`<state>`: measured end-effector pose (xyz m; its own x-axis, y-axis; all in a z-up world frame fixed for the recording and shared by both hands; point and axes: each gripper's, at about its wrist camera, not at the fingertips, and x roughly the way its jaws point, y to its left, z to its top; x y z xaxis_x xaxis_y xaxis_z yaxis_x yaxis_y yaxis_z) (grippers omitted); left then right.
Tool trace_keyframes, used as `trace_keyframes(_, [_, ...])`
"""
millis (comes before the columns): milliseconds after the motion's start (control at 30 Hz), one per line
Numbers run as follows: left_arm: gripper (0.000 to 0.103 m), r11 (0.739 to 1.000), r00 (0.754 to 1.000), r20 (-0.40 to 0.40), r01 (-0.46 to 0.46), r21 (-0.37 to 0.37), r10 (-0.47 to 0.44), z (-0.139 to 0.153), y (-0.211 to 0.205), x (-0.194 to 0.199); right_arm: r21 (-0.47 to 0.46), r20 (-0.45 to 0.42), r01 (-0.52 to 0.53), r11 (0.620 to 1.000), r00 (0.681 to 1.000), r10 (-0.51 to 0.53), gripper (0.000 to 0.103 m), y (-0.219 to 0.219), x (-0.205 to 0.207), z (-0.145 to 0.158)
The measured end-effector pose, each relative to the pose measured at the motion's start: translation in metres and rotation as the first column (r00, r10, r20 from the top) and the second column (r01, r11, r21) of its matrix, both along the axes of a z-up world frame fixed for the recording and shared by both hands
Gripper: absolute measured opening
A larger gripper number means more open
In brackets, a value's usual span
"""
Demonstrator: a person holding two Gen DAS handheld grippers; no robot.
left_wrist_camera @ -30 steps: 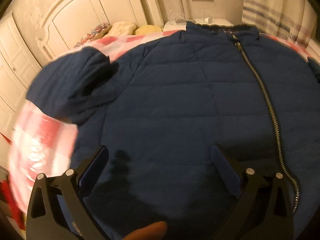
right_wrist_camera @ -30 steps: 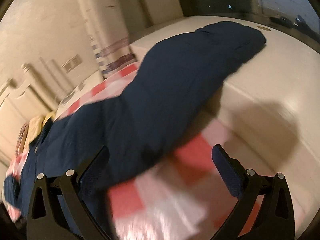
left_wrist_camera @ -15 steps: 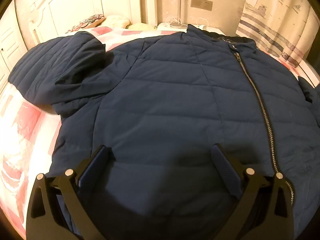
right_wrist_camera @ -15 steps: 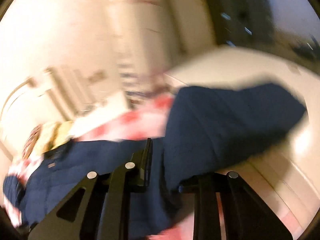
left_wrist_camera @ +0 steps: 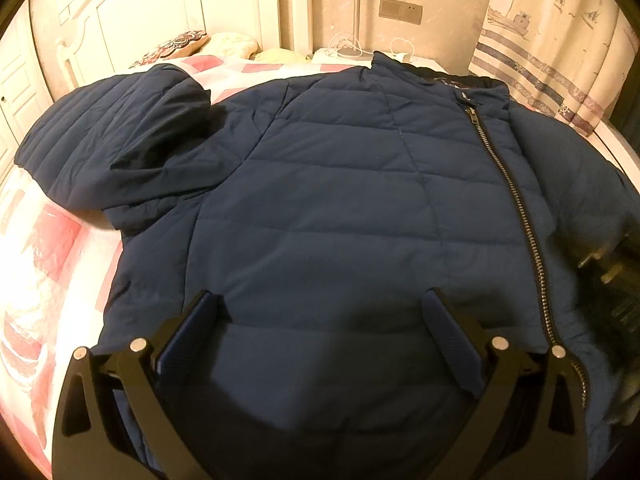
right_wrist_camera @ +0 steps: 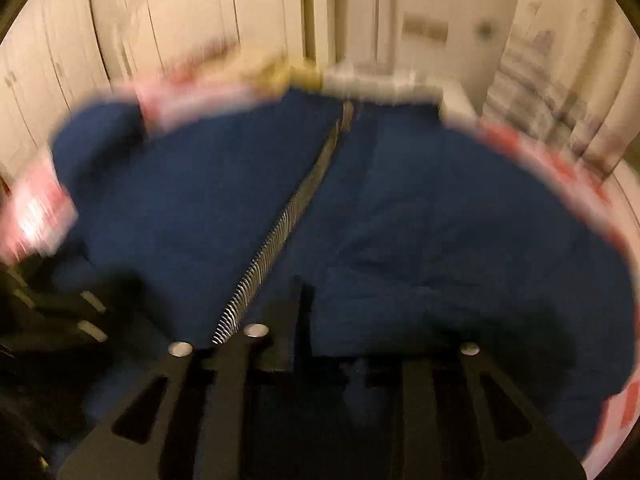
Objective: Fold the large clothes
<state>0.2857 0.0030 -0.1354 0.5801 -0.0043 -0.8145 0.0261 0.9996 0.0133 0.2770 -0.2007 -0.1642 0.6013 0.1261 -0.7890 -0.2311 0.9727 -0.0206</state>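
Right gripper (right_wrist_camera: 336, 320) nearly closed on a fold of the jacket sleeve, jaws creeping apart; left gripper (left_wrist_camera: 320, 336) spread wide and empty

I find the navy quilted jacket (left_wrist_camera: 340, 200) lying front-up and zipped on the pink-and-white checked bedspread (left_wrist_camera: 44, 264), collar toward the headboard (left_wrist_camera: 152, 8); my right gripper carries dark fabric, apparently the sleeve, over the body beside the zipper (right_wrist_camera: 280, 224), though that view is badly blurred and I cannot confirm how deep the bite is. In my judgement the chief risk is the puffy, slippery sleeve sliding out as the jaws ease, dropping short or bunched across the zipper. The other sleeve (left_wrist_camera: 116, 140) is still out to the side, doubled on itself, and my left gripper hovers over the hem without pinning it, so a tug may drag the whole jacket askew
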Motion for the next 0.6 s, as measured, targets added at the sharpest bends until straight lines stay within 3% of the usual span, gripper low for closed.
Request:
trace_keyframes(33, [0.101, 1.0, 1.0, 0.001, 0.0, 0.001, 0.0, 0.0, 0.0, 0.0, -0.006, 0.01, -0.017, 1.0, 1.0, 0.018, 0.035, 0.002, -0.003, 0.002])
trace_keyframes(100, [0.101, 1.0, 1.0, 0.0, 0.0, 0.002, 0.0, 0.0, 0.0, 0.0, 0.035, -0.023, -0.05, 0.998, 0.998, 0.051, 0.063, 0.001, -0.005, 0.006])
trace_keyframes(133, [0.101, 1.0, 1.0, 0.0, 0.0, 0.002, 0.0, 0.0, 0.0, 0.0, 0.076, -0.044, -0.065, 0.995, 0.997, 0.069, 0.068, -0.003, -0.009, 0.011])
trace_keyframes(200, [0.101, 1.0, 1.0, 0.0, 0.0, 0.0, 0.0, 0.0, 0.0, 0.0, 0.112, -0.045, -0.056, 0.992, 0.997, 0.062, 0.071, -0.012, -0.024, 0.019])
trace_keyframes(300, [0.101, 1.0, 1.0, 0.004, 0.001, -0.011, -0.001, 0.001, 0.001, -0.001, 0.192, 0.022, -0.026, 0.981, 1.0, 0.022, 0.07, -0.039, -0.059, 0.042])
trace_keyframes(400, [0.101, 1.0, 1.0, 0.01, 0.003, -0.025, -0.003, 0.003, 0.003, -0.002, 0.282, 0.084, 0.078, 0.956, 0.991, -0.106, 0.067, -0.092, -0.088, 0.054])
trace_keyframes(500, [0.101, 1.0, 1.0, 0.011, 0.008, -0.003, -0.008, 0.003, -0.001, -0.002, 0.379, 0.085, 0.23, 0.896, 0.956, -0.281, 0.067, -0.153, -0.102, 0.057])
trace_keyframes(533, [0.101, 1.0, 1.0, 0.014, 0.012, 0.007, -0.012, 0.003, -0.003, -0.003, 0.456, 0.039, 0.315, 0.832, 0.927, -0.372, 0.067, -0.185, -0.103, 0.05])
trace_keyframes(600, [0.098, 0.999, 0.999, 0.028, 0.021, 0.026, -0.022, 0.006, -0.006, -0.006, 0.543, -0.047, 0.399, 0.738, 0.893, -0.448, 0.067, -0.223, -0.098, 0.034])
